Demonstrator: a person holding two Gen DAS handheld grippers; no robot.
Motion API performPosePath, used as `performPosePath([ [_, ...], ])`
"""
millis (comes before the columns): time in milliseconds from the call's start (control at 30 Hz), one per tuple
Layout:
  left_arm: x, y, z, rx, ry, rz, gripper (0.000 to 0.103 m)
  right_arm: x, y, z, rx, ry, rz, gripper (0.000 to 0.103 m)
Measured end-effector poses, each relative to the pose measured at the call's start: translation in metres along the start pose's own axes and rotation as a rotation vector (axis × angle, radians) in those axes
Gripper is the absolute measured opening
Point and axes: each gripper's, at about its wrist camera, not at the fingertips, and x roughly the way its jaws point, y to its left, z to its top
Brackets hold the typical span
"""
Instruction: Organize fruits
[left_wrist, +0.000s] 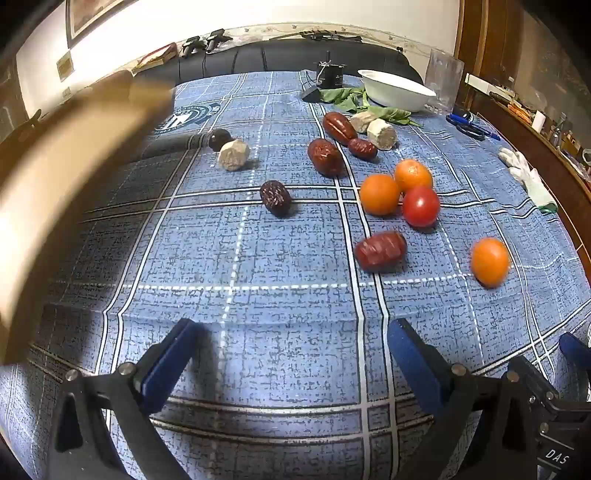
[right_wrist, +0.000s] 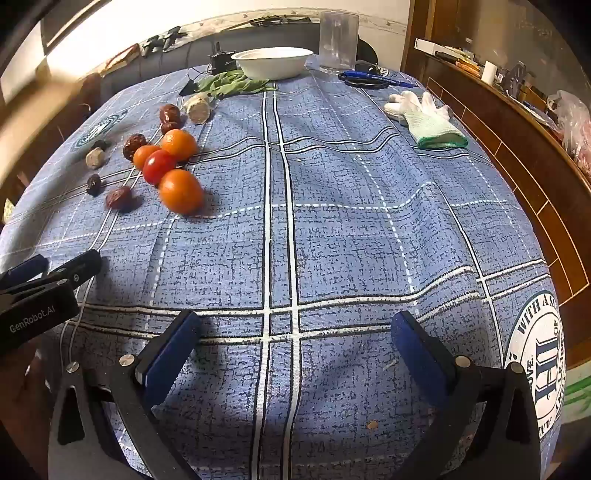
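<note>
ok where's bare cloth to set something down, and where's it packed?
Free: the wide cloth between the nearest orange and the white glove, up to the white bowl; also ahead of the open right gripper. Crowded: the dates, tomato and oranges at left.

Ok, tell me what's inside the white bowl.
Nothing shows above the white bowl rim; both views are too low, so its floor is hidden. Green leaves lie outside, against its base.

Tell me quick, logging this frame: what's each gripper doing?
Left gripper: jaws open, holding nothing.
Right gripper: jaws open, holding nothing.
</note>
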Motion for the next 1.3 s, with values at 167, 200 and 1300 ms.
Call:
performPosePath([
  [167, 0.0, 0.0, 0.0, -0.001, -0.001, -0.001, 0.103, 0.0, 0.0, 0.0, 0.0, 0.0, 0.001, 0.103],
  [200, 0.0, 0.0, 0.0, -0.001, -0.002, -0.002, 0.103, 0.0, 0.0, 0.0, 0.0, 0.001, 0.0, 0.103],
  [1300, -0.029, 0.014, -0.001, 0.019, -0.084, -0.041, 0.103, -0.004, -0.004, 0.013, 0.03, 0.003, 0.024, 0.103],
])
